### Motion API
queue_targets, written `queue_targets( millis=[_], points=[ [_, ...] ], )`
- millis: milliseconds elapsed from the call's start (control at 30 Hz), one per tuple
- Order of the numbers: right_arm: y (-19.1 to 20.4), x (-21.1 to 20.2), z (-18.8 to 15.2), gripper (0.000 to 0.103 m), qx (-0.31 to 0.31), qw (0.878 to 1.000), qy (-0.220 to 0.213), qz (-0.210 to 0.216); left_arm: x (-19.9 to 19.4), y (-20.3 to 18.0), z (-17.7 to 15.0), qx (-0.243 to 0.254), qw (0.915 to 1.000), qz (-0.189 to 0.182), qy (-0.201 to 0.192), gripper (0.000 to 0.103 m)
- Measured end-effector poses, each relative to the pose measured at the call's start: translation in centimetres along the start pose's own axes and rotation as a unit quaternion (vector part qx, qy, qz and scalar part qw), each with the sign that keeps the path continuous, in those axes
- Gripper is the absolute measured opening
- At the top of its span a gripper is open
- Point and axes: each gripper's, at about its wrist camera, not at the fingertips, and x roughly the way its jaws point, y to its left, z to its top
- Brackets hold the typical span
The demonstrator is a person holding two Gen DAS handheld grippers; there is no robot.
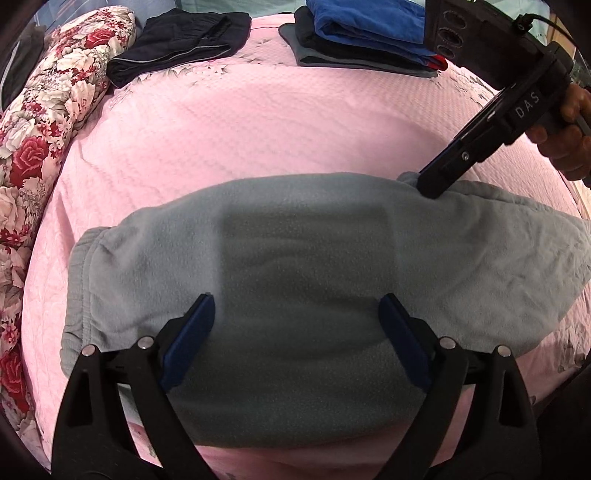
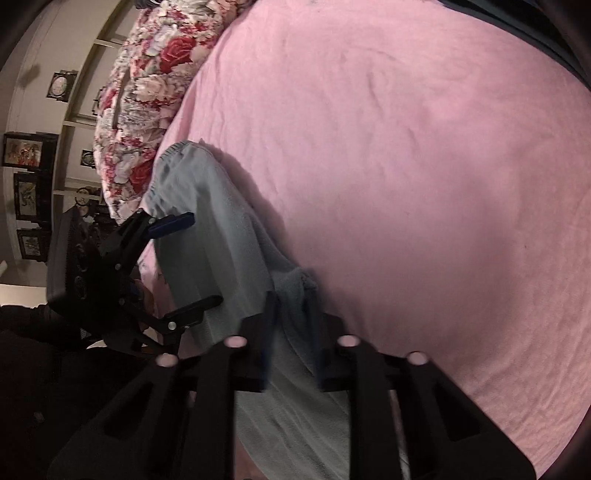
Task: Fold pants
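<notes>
A: Which step is in hand?

B: The grab for another fold, I judge. The grey fleece pants [image 1: 295, 280] lie flat across the pink bedspread [image 1: 258, 122], already doubled into a broad band, elastic hem at the left end. The right gripper [image 1: 432, 188] has its fingers clenched on a bunched bit of the far edge, towards the right end; the right wrist view shows that little tuft of fleece between the tips

A: And the left gripper [image 1: 295, 299]?

B: Its fingers are spread wide above the near half of the cloth, grasping nothing. One blue pad [image 1: 192, 339] sits over the fleece on each side

A: So what does the next move call for?

B: Probably the left fingers dropping to the near edge and pinching both layers, so the two grips can carry one end across together. With one corner lifted alone, the band would skew

A: Anything in the way?

B: No; the dark pants [image 1: 177, 44] and the folded stack [image 1: 365, 33] lie well apart, the floral quilt [image 1: 48, 122] off to the left
</notes>
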Motion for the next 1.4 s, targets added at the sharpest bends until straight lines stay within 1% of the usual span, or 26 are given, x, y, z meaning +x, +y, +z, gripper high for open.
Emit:
queue_targets(
  millis=[67, 167, 267, 333, 367, 400, 433, 467, 533, 633, 700, 733, 800, 833, 867, 900, 933, 967, 1000, 1067, 1100, 1133, 1200, 1267, 1367, 1400],
  points=[
    [-0.1, -1.9, -0.1, 0.004, -0.001, 0.999, -0.049, -0.022, 0.0, 0.0, -0.1, 0.003, 1.0000, 0.000, -0.002, 0.093],
    [-1.8, -3.6, -0.4, 0.004, 0.039, 0.992, -0.113, -0.044, 0.0, 0.0, -0.2, 0.002, 1.0000, 0.000, -0.005, 0.093],
    [-1.9, -2.5, -0.7, 0.004, 0.053, 0.992, -0.112, -0.038, 0.1, -0.1, -0.2, 0.004, 1.0000, 0.001, -0.005, 0.094],
    [-1.8, -2.7, -0.7, 0.005, 0.061, 0.988, -0.133, -0.050, 0.2, 0.0, -0.2, 0.006, 1.0000, -0.002, -0.002, 0.094],
    [-2.0, -2.9, -0.6, 0.007, 0.072, 0.985, -0.145, -0.066, 0.2, 0.0, -0.1, 0.008, 1.0000, -0.003, 0.001, 0.094],
    [-2.6, -3.5, -0.7, 0.016, 0.092, 0.981, -0.152, -0.074, 0.2, 0.0, 0.0, 0.011, 0.9999, -0.005, 0.008, 0.094],
    [-2.8, -4.0, -0.9, 0.021, 0.105, 0.979, -0.157, -0.073, 0.1, 0.1, 0.1, 0.015, 0.9997, -0.009, 0.016, 0.094],
    [-2.9, -4.6, -1.2, 0.022, 0.113, 0.977, -0.168, -0.073, -0.2, 0.2, 0.3, 0.019, 0.9996, -0.009, 0.019, 0.094],
    [-1.8, -5.4, -2.4, 0.022, 0.097, 0.977, -0.188, -0.033, -1.4, 1.0, 0.6, 0.021, 0.9998, 0.000, -0.001, 0.094],
    [-0.5, -4.3, -3.9, 0.022, 0.086, 0.980, -0.179, 0.027, -2.6, 3.0, 1.1, 0.014, 0.9994, -0.002, -0.032, 0.094],
    [-0.8, -2.3, -4.9, 0.028, 0.095, 0.981, -0.170, 0.023, -1.5, 4.9, 1.2, 0.007, 0.9996, 0.009, -0.026, 0.094],
    [-1.4, -1.0, -5.3, 0.030, 0.110, 0.980, -0.164, -0.006, -0.5, 5.6, 0.9, 0.006, 0.9997, 0.017, -0.017, 0.094],
    [-3.1, -0.5, -6.1, 0.026, 0.137, 0.971, -0.195, 0.000, 1.9, 7.2, 0.0, 0.001, 0.9997, 0.018, 0.018, 0.093],
    [-3.4, -0.8, -6.4, 0.026, 0.165, 0.966, -0.200, 0.010, 1.8, 7.4, -0.2, 0.010, 0.9998, 0.007, 0.012, 0.093],
    [-3.1, -1.7, -7.1, 0.027, 0.195, 0.957, -0.216, 0.011, 1.5, 7.1, -0.1, 0.024, 0.9995, 0.013, 0.014, 0.093],
    [-2.5, -2.6, -7.6, 0.033, 0.198, 0.951, -0.237, 0.011, 0.7, 6.6, 0.1, 0.038, 0.9990, 0.021, 0.013, 0.091],
    [-1.6, -3.5, -8.5, 0.033, 0.190, 0.944, -0.268, 0.018, 0.1, 6.4, 0.2, 0.046, 0.9987, 0.024, 0.003, 0.092],
    [-1.1, -3.7, -9.1, 0.042, 0.189, 0.940, -0.282, 0.021, -0.7, 6.2, 0.3, 0.052, 0.9980, 0.033, -0.010, 0.092],
    [-1.1, -3.4, -10.1, 0.046, 0.200, 0.938, -0.284, 0.008, -0.8, 6.2, 0.4, 0.055, 0.9973, 0.046, -0.016, 0.094],
    [-2.3, -2.1, -11.9, 0.045, 0.231, 0.935, -0.265, -0.033, -0.2, 7.1, 0.4, 0.045, 0.9961, 0.075, -0.010, 0.095],
    [-2.2, -2.4, -12.9, 0.040, 0.243, 0.927, -0.284, -0.026, 0.5, 7.7, 0.3, 0.034, 0.9957, 0.086, 0.003, 0.095],
    [-2.2, -3.1, -14.2, 0.041, 0.267, 0.917, -0.296, -0.023, 1.3, 8.7, 0.3, 0.011, 0.9955, 0.090, 0.029, 0.096],
    [-1.8, -5.4, -18.0, 0.044, 0.297, 0.892, -0.340, -0.017, -0.1, 9.4, 1.0, -0.027, 0.9966, 0.075, 0.020, 0.095],
    [-1.4, -7.9, -22.6, 0.046, 0.317, 0.862, -0.394, -0.038, -1.9, 8.9, 2.0, -0.032, 0.9962, 0.080, -0.005, 0.095],
    [-1.9, -11.0, -31.9, 0.047, 0.393, 0.794, -0.455, -0.087, -4.0, 6.0, 3.4, -0.015, 0.9960, 0.081, -0.035, 0.095],
    [-2.2, -12.1, -35.8, 0.047, 0.430, 0.760, -0.475, -0.108, -4.5, 4.3, 3.9, -0.005, 0.9963, 0.073, -0.045, 0.095]
  ],
)
